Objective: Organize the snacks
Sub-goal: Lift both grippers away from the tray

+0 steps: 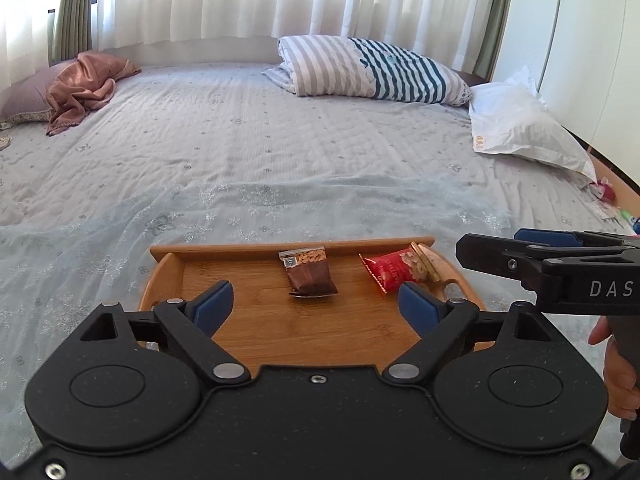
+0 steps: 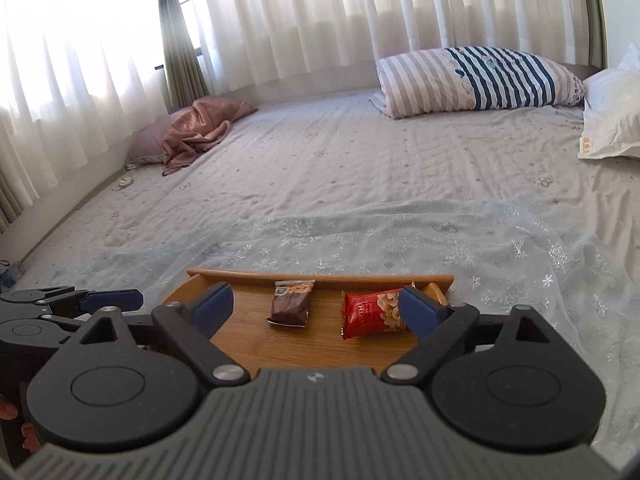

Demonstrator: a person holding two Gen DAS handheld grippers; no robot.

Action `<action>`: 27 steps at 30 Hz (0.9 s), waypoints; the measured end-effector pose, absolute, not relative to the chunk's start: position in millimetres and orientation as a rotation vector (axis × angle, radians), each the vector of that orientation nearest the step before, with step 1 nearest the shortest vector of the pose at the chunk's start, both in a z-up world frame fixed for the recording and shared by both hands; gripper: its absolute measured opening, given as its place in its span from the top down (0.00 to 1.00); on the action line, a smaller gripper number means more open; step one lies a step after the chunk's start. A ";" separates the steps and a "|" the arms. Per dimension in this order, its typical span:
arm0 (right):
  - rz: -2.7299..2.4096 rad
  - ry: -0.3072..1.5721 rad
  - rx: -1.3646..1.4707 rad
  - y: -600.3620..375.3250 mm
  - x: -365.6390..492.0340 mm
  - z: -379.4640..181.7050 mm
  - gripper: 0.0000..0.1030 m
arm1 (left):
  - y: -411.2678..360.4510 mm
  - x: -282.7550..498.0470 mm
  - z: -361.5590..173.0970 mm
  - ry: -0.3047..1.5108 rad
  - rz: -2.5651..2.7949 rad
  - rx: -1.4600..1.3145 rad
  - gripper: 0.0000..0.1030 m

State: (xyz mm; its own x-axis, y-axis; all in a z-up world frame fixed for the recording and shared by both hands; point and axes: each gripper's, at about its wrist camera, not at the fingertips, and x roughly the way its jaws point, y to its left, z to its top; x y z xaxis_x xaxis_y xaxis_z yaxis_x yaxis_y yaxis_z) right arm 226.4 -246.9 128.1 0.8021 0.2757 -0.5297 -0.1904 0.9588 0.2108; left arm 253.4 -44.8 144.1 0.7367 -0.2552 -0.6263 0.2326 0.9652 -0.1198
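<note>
The left tool (image 1: pixel 316 304) fills the bottom of its own view with its blue pads (image 1: pixel 216 304) standing wide apart and nothing between them; past them, in the lower middle of the frame, lies the wooden tray (image 1: pixel 248 332). The right tool (image 2: pixel 316 304) sits the same way in its view, pads spread and empty, and it also shows from the side at the right edge of the left view, where a hand (image 1: pixel 618 364) grips its handle in the lower right corner. On the tray, a brown snack packet (image 1: pixel 310 274) lies flat near the middle toward the far rim, and a red snack packet (image 1: pixel 394 270) lies well to its right near the tray's right handle, with a further yellowish packet partly tucked behind it; what that one is cannot be told. Both packets look set down already, so the step in hand is likely a withdrawal from the tray. To do it well, lift each tool clear with the pads kept apart, so no pad snags a crinkly wrapper or nudges the light tray across the soft bed (image 1: pixel 280 152). Both tools point forward and tilt downward at the tray, side by side, neither one touching it or the packets.
</note>
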 end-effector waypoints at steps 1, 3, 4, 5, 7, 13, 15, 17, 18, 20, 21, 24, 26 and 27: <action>0.256 0.581 0.144 -246.6 220.7 130.0 0.05 | -44.4 247.4 147.3 0.687 -0.266 -0.032 0.13; 0.266 0.562 0.131 -246.4 209.1 133.2 0.05 | -42.1 235.6 152.7 0.676 -0.266 -0.037 0.13; 0.272 0.553 0.124 -245.7 203.3 134.6 0.05 | -40.9 229.7 154.9 0.671 -0.267 -0.041 0.13; 0.278 0.544 0.115 -245.2 196.6 136.0 0.05 | -39.3 223.5 157.0 0.668 -0.266 -0.044 0.13; 0.291 0.525 0.097 -243.1 184.1 138.3 0.04 | -36.0 209.8 159.6 0.658 -0.261 -0.049 0.12; 0.325 0.487 0.071 -238.5 150.7 137.8 0.02 | -29.0 169.7 159.5 0.616 -0.258 -0.033 0.11; 0.340 0.476 0.067 -236.4 140.6 135.5 0.02 | -25.7 159.0 155.8 0.624 -0.272 -0.056 0.11; 0.353 0.468 0.063 -233.7 131.3 132.5 0.01 | -22.3 150.0 149.9 0.631 -0.282 -0.086 0.11; 0.359 0.462 0.059 -232.5 127.2 130.9 0.01 | -21.2 145.3 147.2 0.626 -0.284 -0.092 0.11; 0.364 0.453 0.051 -229.6 119.0 126.2 0.00 | -20.7 137.6 142.3 0.617 -0.286 -0.082 0.11; 0.365 0.451 0.048 -228.3 115.5 123.4 0.00 | -20.8 134.0 140.0 0.616 -0.278 -0.077 0.11; 0.361 0.443 0.040 -226.0 104.8 113.3 0.00 | -23.0 121.9 134.0 0.595 -0.280 -0.058 0.11; 0.352 0.434 0.035 -225.2 96.0 104.3 0.00 | -24.4 112.5 130.0 0.579 -0.283 -0.051 0.10; 0.349 0.431 0.035 -225.2 93.0 100.3 0.00 | -25.0 108.0 127.4 0.575 -0.279 -0.045 0.10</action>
